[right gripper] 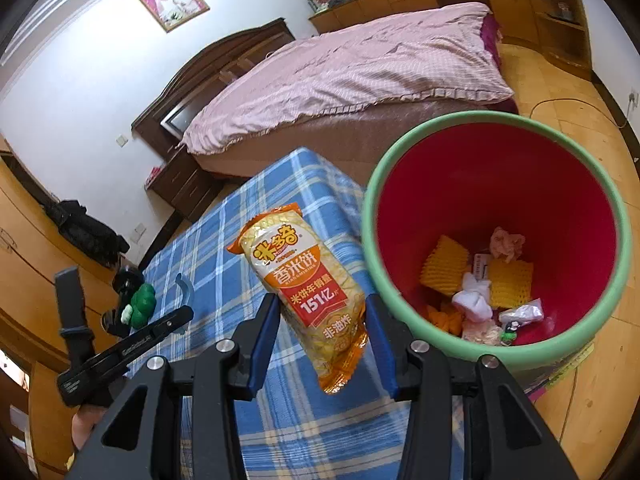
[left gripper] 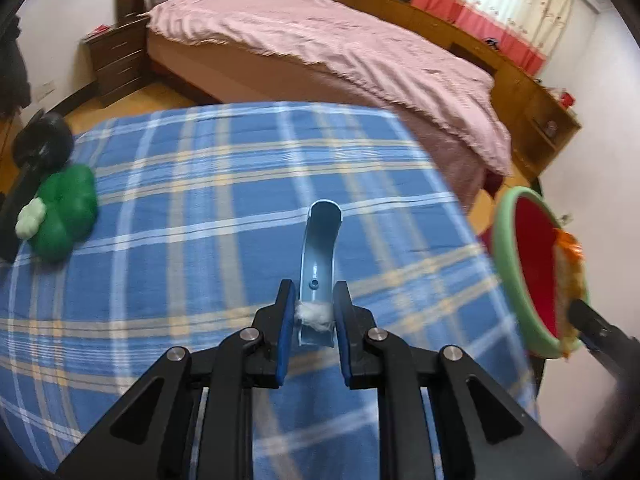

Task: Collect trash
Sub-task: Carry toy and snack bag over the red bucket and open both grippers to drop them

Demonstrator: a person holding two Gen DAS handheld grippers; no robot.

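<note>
On the plaid cloth (left gripper: 200, 184), the left gripper (left gripper: 314, 312) is clenched on a white tuft (left gripper: 314, 314) atop a blue curved piece (left gripper: 320, 248). Rightward, the right gripper (right gripper: 324, 316) grasps the snack wrapper (right gripper: 308, 292); it should clear the bin (right gripper: 370, 240) rim before releasing.

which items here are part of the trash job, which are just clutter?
Job:
- rice cracker bag, in right gripper
- red bin, trash inside
- cotton wad and blue curved plastic piece, between left gripper fingers

Lying about:
- green clover toy
- bed
- nightstand
</note>
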